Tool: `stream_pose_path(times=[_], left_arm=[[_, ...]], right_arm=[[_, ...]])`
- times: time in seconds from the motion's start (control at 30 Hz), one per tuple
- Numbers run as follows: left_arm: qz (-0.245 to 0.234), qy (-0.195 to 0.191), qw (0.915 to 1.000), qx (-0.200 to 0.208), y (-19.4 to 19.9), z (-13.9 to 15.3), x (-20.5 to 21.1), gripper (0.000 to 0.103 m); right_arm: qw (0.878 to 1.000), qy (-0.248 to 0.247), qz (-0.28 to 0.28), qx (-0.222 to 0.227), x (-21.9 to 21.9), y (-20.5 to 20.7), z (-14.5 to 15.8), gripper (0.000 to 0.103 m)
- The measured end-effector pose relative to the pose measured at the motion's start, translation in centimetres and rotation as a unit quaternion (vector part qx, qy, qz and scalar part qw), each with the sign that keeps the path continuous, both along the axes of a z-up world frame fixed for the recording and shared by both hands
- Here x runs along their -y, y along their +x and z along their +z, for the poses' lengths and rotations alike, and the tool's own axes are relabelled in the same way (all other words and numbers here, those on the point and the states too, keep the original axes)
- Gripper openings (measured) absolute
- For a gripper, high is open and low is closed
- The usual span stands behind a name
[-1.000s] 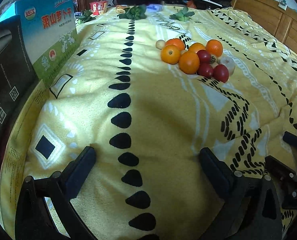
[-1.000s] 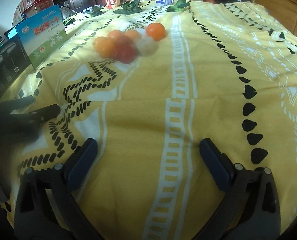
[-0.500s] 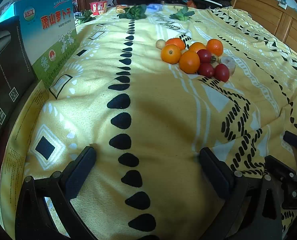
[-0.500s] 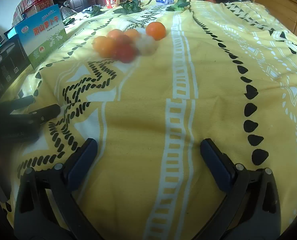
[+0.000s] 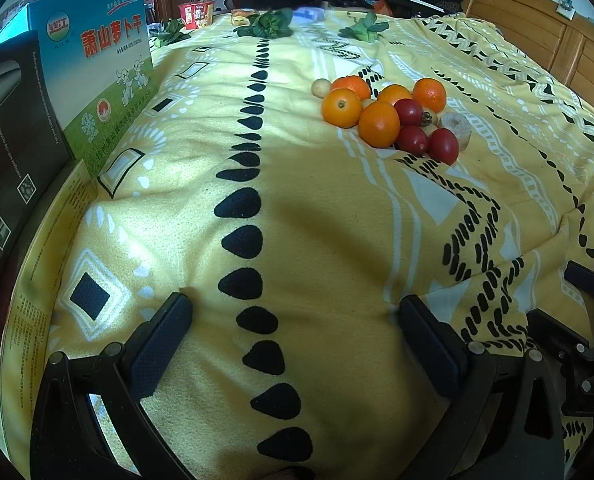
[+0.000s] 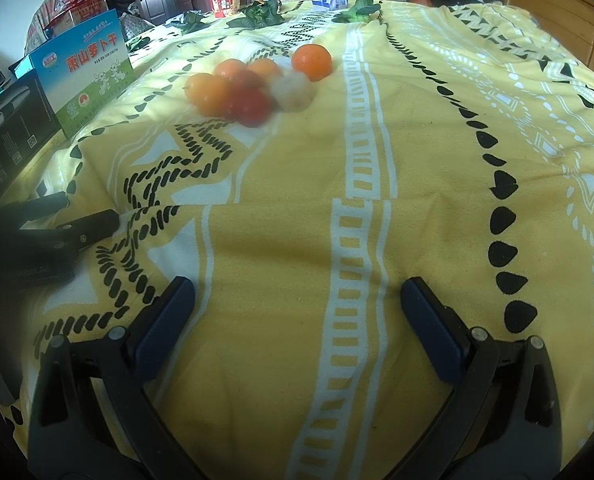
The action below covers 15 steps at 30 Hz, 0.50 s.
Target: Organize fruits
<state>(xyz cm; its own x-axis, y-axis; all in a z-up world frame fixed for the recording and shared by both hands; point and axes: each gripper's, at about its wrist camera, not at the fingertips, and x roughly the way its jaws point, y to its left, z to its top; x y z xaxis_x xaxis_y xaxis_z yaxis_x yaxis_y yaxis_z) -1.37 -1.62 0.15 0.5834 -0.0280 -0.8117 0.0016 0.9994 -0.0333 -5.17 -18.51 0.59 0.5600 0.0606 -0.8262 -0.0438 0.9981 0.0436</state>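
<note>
Near field: the left gripper [image 5: 293, 322], black with dark blue padded fingers, hovers low over a yellow patterned fleece blanket [image 5: 337, 208], jaws spread wide and empty. The right gripper [image 6: 297, 308], of the same build, is likewise spread wide with nothing between its fingers; it appears at the lower right edge of the left wrist view, just beside the left one.

Middle field: bare blanket separates both grippers from the fruit.

Far field: a tight cluster of round orange citrus fruits [image 5: 378, 124], small glossy red tomatoes [image 5: 443, 146], a pale knobbly peeled piece [image 5: 457, 130] and a small yellowish round fruit [image 5: 321, 88] rests on the blanket, pieces touching one another. One orange [image 6: 311, 61] sits at the far right edge of the group. A blue-and-green printed cardboard box [image 5: 97, 68] stands at the left blanket edge; leafy greens [image 5: 267, 26] lie beyond.

Handling, as judged: the oranges are firm and light, best gripped across the widest girth; the tomatoes are smooth, likely slippery and easily bruised, calling for gentle closure. Outermost pieces offer clearest finger access.
</note>
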Motion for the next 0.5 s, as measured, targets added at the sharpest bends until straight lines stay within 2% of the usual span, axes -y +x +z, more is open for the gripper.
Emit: stream_pose_path(times=[0.33,0.5], left_arm=[[0.000,-0.001,1.0000,-0.001,-0.03,0.02,0.00,0.103],[-0.002,-0.014,0.9999,-0.002,-0.36,0.31,-0.25,0.103]], right_arm=[[1.000,0.000,0.000,0.000,0.00,-0.01,-0.03,0.103],[1.000,0.001,0.000,-0.006,-0.02,0.08,0.09,0.103]])
